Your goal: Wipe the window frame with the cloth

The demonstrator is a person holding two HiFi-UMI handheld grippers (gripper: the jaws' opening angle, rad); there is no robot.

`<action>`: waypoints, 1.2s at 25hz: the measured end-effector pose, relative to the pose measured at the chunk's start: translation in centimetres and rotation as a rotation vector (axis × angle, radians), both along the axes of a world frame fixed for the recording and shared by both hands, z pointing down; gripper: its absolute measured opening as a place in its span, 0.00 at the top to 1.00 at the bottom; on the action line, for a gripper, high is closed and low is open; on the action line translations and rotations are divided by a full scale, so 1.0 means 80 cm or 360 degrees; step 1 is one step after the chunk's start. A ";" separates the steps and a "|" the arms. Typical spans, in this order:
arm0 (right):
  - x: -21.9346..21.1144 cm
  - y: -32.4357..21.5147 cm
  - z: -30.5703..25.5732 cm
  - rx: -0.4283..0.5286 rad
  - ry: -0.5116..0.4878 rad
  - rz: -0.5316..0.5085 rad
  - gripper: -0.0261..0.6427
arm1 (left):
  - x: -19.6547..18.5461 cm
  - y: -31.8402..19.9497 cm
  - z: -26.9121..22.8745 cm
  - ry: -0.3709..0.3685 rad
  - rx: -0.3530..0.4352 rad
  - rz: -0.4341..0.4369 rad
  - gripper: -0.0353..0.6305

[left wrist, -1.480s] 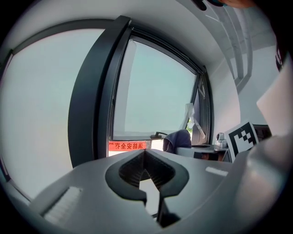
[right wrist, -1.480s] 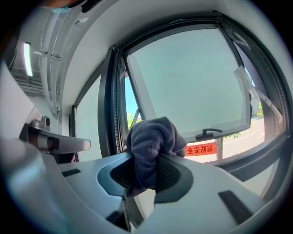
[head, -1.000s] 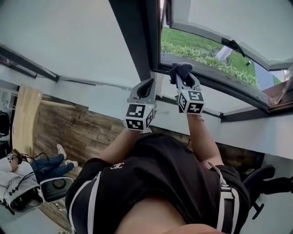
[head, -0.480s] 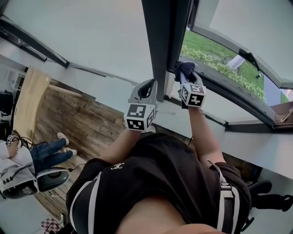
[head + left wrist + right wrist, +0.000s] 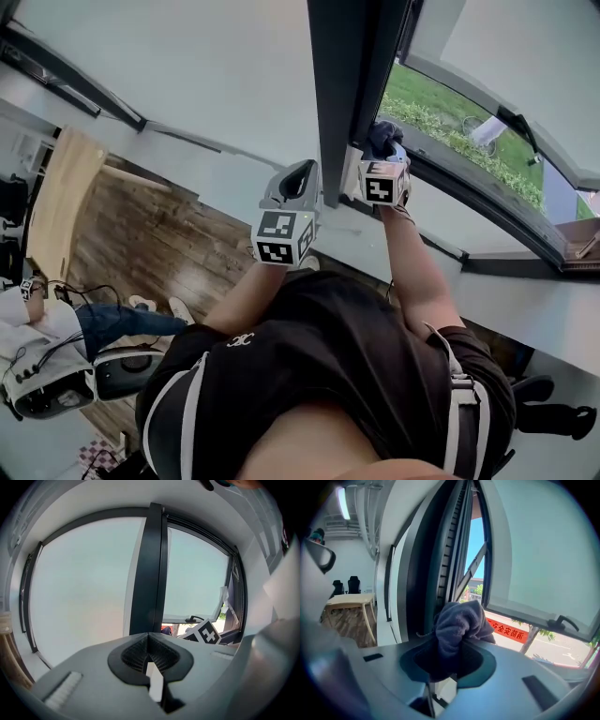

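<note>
Since 1 second ago, the right claw (image 5: pixel 381 157) has slid left along the bottom rail, from a spot a little out along it into the corner where the rail meets the dark upright of the window frame (image 5: pixel 342 84). The left claw (image 5: pixel 296 180) has hardly shifted, though the head view itself has swung a little.

The right claw is clamped on the cloth (image 5: pixel 382 139), a dark bunched wad that bulges out past its tips. In the right gripper view, the cloth (image 5: pixel 457 630) fills the gap between the 2 jaws and sits just beside the upright of the window frame (image 5: pixel 422 573), touching it or nearly so. The open sash stands beyond, with the street outside.

The left claw (image 5: pixel 149 651) has its jaws together with nothing between them. It hangs in front of the upright (image 5: pixel 147 569), apart from it, and takes no part in the wiping.

Wiping looks to be under way and far from finished. The cloth is at the lower corner, so the upright, the top and the far side probably remain. No view shows dirt or wet streaks, so I cannot tell which lengths are already clean.
</note>
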State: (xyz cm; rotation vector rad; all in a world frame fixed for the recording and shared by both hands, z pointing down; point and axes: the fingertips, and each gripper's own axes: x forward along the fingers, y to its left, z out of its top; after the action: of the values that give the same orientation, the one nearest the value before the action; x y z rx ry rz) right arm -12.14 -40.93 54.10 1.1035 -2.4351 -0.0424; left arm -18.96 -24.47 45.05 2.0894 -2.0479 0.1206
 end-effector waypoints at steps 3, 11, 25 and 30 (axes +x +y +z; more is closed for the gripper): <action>-0.002 0.001 0.000 0.0028 0.0093 -0.0022 0.83 | 0.008 -0.005 -0.003 0.0012 0.0002 0.0028 0.93; -0.025 0.007 0.003 0.0008 0.0192 -0.0069 0.83 | -0.010 -0.006 -0.014 0.0034 0.0004 0.0070 0.93; 0.008 0.007 0.005 -0.0008 0.0223 -0.0012 0.83 | 0.008 -0.013 -0.014 0.0055 -0.0004 0.0160 0.93; 0.031 0.004 0.006 -0.0025 0.0218 0.0043 0.83 | 0.026 -0.024 -0.012 0.0069 -0.0009 0.0248 0.93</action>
State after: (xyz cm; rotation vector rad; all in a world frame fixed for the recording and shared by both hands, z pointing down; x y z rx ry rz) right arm -9.63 -40.62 54.58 1.0900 -2.2951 -0.0876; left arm -16.90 -26.42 44.07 2.2262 -1.8570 0.1048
